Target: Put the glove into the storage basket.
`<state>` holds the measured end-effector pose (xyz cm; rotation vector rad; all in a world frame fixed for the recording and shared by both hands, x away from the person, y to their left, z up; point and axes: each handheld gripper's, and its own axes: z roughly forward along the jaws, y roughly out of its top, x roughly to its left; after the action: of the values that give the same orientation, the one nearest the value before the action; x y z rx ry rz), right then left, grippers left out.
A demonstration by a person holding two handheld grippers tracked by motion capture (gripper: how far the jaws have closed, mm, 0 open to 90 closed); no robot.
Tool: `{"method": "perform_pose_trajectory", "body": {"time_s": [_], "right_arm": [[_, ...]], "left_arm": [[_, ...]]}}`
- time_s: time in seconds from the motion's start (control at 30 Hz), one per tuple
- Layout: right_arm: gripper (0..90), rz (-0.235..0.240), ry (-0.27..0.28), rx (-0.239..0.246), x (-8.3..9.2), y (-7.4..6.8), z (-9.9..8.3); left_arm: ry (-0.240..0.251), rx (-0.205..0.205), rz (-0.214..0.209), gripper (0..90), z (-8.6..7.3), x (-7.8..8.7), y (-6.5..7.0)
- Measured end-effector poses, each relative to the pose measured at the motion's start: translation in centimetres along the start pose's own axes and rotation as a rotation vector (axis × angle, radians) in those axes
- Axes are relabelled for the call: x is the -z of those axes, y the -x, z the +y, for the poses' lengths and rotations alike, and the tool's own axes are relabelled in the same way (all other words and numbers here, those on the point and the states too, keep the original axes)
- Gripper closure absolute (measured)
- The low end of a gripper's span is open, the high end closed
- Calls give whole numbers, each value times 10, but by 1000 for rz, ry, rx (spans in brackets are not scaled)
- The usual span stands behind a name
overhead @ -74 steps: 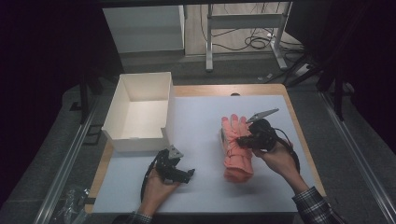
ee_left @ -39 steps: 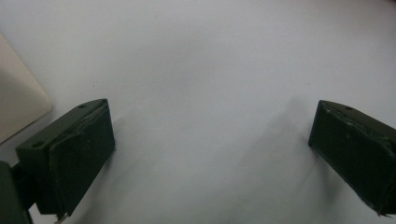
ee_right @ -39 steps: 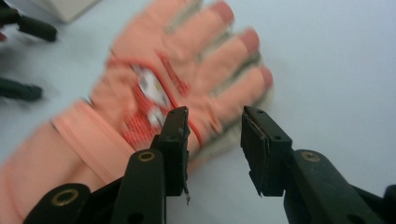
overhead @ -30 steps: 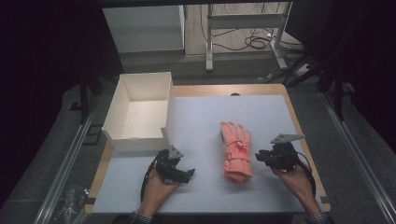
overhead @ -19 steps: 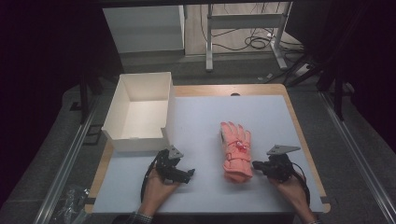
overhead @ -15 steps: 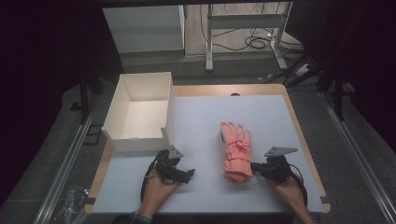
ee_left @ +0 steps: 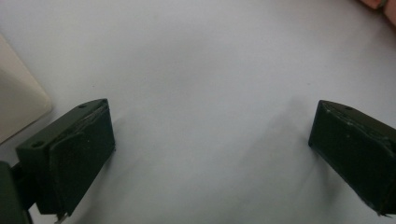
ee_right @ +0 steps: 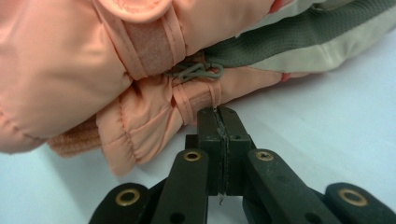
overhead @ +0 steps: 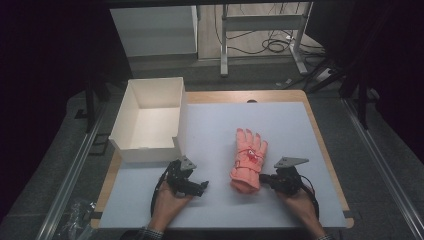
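A salmon-pink padded glove (overhead: 248, 160) lies flat on the white mat, fingers pointing away from me. My right gripper (overhead: 263, 178) rests on the mat at the glove's cuff, to its right. In the right gripper view its jaws (ee_right: 218, 112) are pressed flush together, tips touching a pink cuff strap of the glove (ee_right: 70, 70), and I see nothing between the pads. My left gripper (overhead: 202, 186) sits on the mat left of the glove. Its jaws stand wide apart over bare mat (ee_left: 210, 154).
An empty white box (overhead: 150, 150) stands at the left, just beyond the left gripper; its corner (ee_left: 18, 107) shows in the left gripper view. The mat (overhead: 280, 120) lies on a wooden table with dark floor, frames and cables beyond.
My right gripper has sunk to the mat and moved left toward the glove's cuff. The left gripper and the glove have stayed put.
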<state>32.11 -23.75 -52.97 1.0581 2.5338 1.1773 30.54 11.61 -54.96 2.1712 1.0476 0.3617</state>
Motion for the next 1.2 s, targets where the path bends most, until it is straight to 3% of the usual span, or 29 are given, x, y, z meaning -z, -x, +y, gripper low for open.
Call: {"method": "perform_pose_trajectory", "body": {"time_s": [1.2], "right_arm": [[871,23,-1,59,-42,-20,31]], "left_arm": [[-3,-4,2,2,0,0,0]]}}
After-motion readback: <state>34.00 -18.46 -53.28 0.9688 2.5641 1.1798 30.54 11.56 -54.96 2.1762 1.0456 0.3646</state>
